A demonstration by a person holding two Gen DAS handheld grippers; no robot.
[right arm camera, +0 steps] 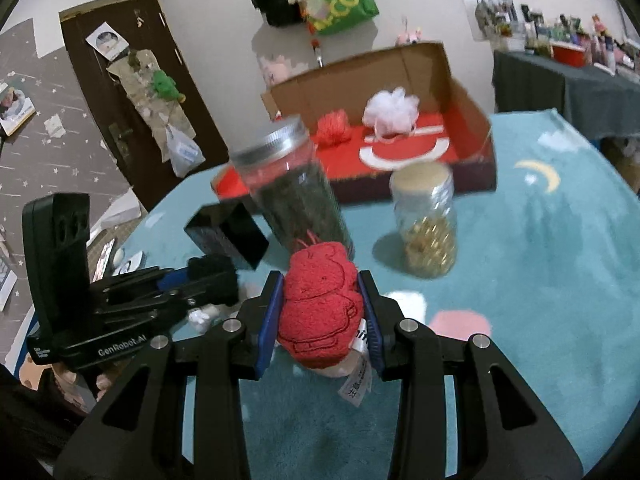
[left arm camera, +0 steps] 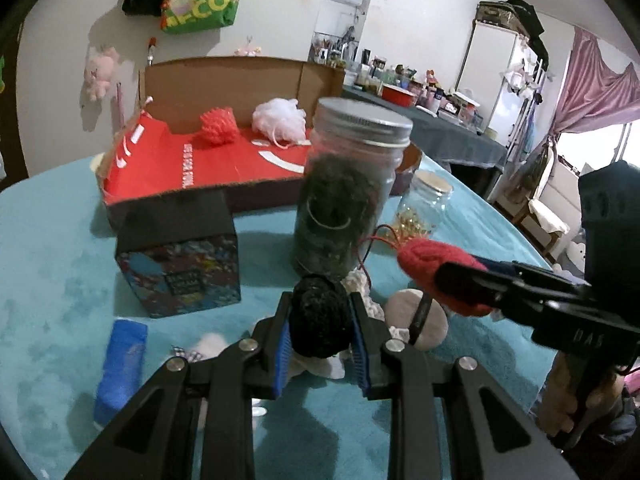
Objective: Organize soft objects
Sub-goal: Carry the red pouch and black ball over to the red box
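Both tools are up over the table [right arm camera: 560, 264], which is draped in a teal fleece, and each has something soft in its grip. The left tool [left arm camera: 320, 320] pinches a black woolly ball [left arm camera: 318, 316] between its blue pads, with a bit of white fabric hanging under it. The right tool [right arm camera: 322, 312] squeezes a red plush toy [right arm camera: 320, 304], whose white label dangles below. Just ahead of them stands a tall jar [left arm camera: 344, 192] with a metal lid, packed with dark green stuff, and beside it a smaller jar [right arm camera: 428, 224] holding gold bits. Behind sits an open cardboard box [left arm camera: 224, 80] lined in red, with a red pouf [left arm camera: 218, 126] and a white pouf [left arm camera: 280, 118] resting inside.
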